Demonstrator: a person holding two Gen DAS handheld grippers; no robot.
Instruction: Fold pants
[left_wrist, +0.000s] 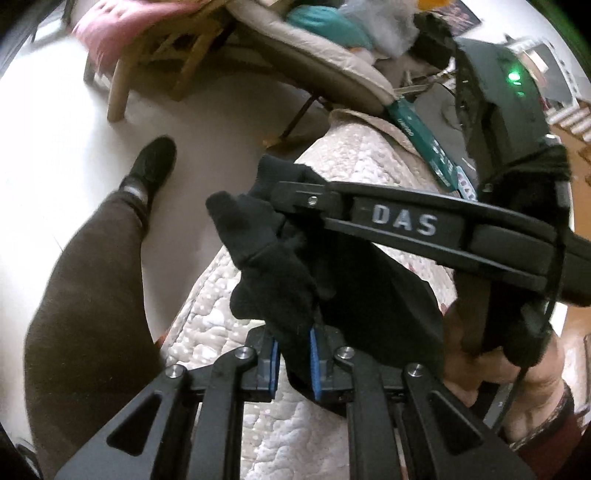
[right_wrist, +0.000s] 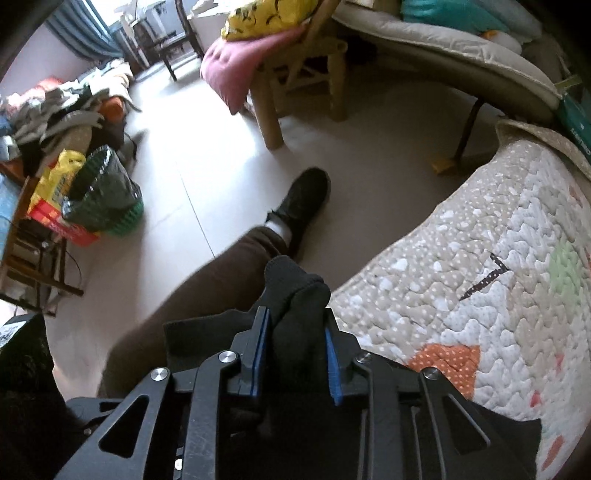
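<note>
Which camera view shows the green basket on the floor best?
The right wrist view: the green basket stands on the floor at left, with a dark bag inside. The left wrist view does not show it at all; there the black pants and the other hand-held gripper fill the middle.

Left tool (left_wrist: 293, 363) clamped on black pants (left_wrist: 291, 280), right tool (left_wrist: 295, 188) gripping same fabric, over quilt (left_wrist: 229, 325)

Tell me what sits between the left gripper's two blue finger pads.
In the left wrist view, a bunched fold of the black pants fills the gap of the left gripper, clamped between its blue pads.
</note>
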